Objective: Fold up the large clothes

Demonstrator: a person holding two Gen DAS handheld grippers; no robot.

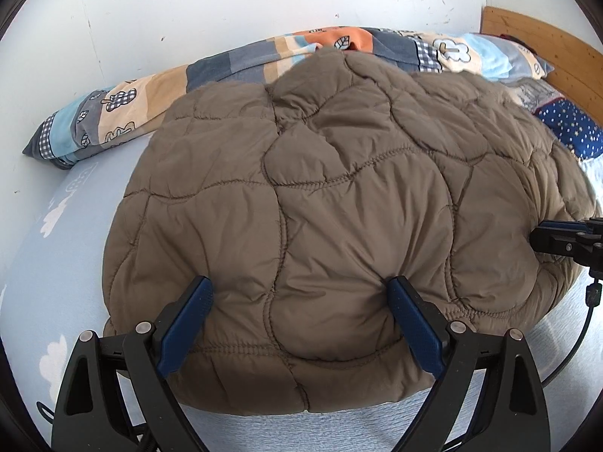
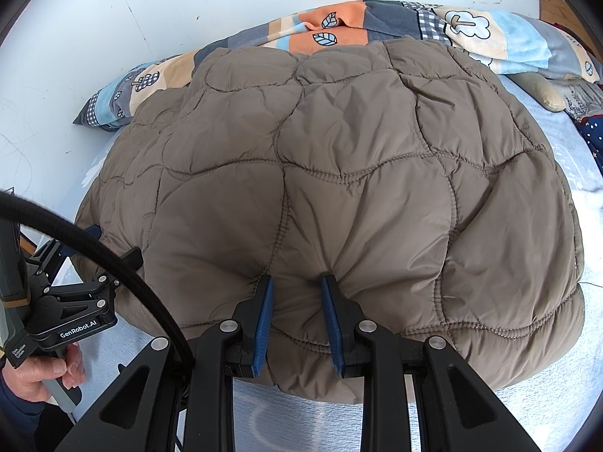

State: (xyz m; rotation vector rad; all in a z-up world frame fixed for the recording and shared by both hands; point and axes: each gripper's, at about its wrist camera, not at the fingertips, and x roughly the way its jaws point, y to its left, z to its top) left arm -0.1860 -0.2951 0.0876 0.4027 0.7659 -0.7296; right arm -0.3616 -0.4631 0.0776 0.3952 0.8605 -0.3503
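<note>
item: brown quilted jacket (image 1: 320, 207) flat on bed (image 1: 56, 263) | left gripper (image 1: 301, 293): splayed wide, fingers pressed into near hem, pinning not pinching | right gripper (image 2: 296, 293): clenched on pinched hem fold | why: likely holding near edge for a fold toward patchwork blanket (image 2: 339, 26)

Patchwork blanket (image 1: 241, 64) lies bunched along white wall (image 1: 188, 7).

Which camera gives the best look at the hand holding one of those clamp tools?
The right wrist view. A hand shows at its lower left, wrapped around the handle of the left gripper. The left wrist view shows no hand, only grippers on the brown quilted jacket.
</note>
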